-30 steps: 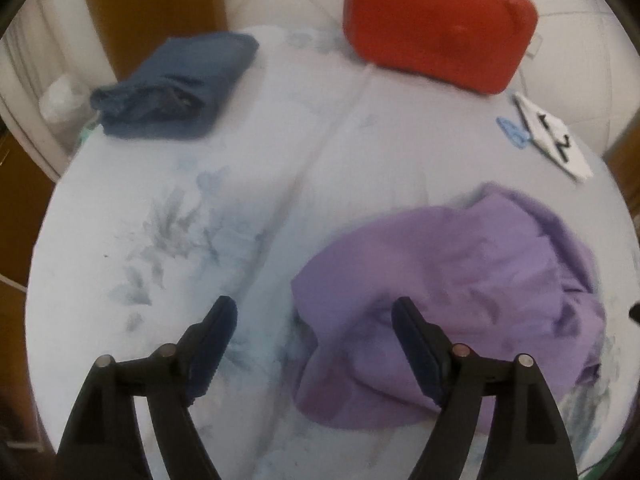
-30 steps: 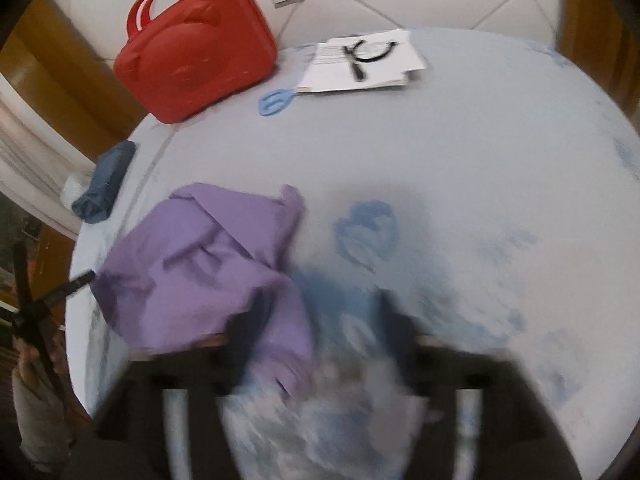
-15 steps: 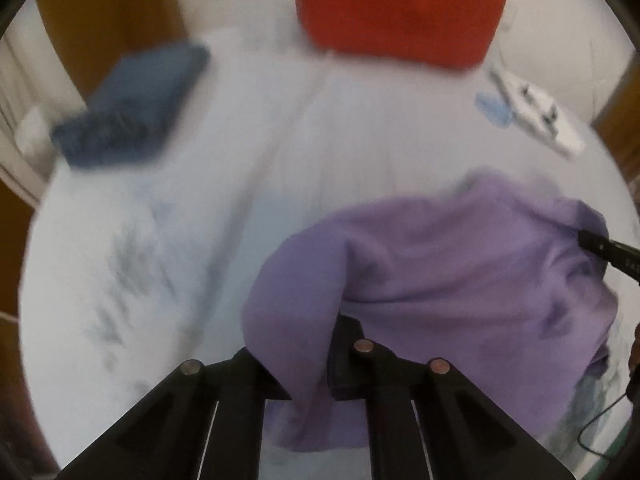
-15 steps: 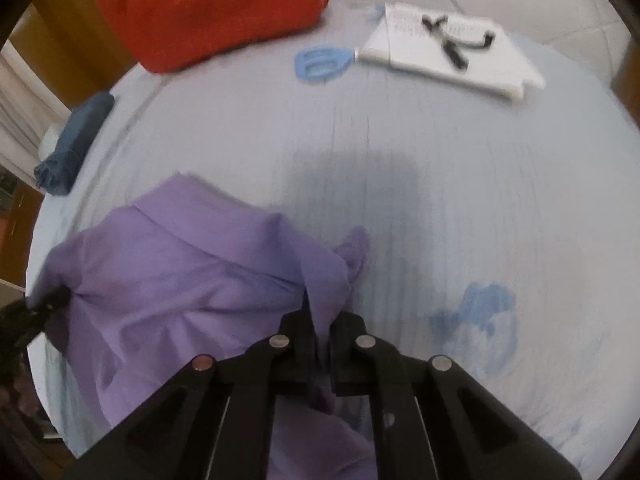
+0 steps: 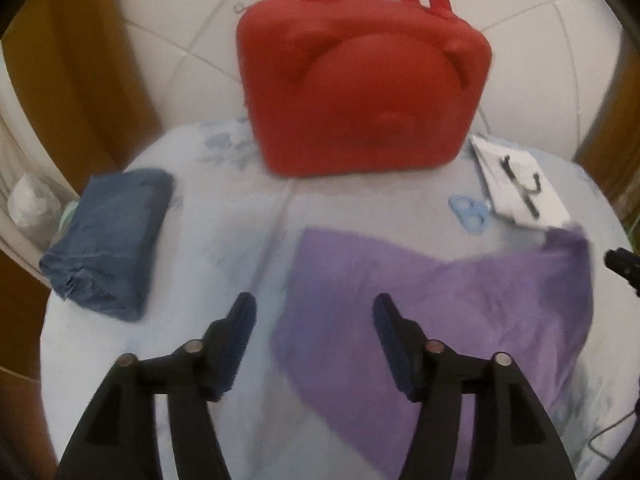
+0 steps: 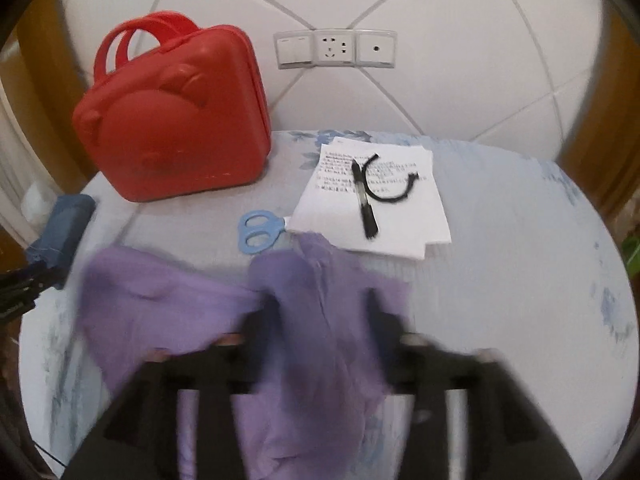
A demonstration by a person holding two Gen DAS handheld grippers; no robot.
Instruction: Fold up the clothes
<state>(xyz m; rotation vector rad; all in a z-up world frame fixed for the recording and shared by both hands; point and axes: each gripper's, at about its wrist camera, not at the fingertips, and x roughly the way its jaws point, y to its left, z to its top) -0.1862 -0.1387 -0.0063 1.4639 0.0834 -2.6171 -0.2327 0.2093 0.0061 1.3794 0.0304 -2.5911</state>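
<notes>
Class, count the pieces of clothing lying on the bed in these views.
2. A purple garment lies spread in the near middle; a folded blue garment sits at the left edge. Others may lie outside the views.

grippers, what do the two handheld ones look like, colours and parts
Both the left gripper and the right gripper are matte black plastic with two angular, tapering fingers. The left's inner pads are dark navy blue, and small round silver pins sit on its knuckles. The right one is motion-blurred, so finer detail is unclear.
</notes>
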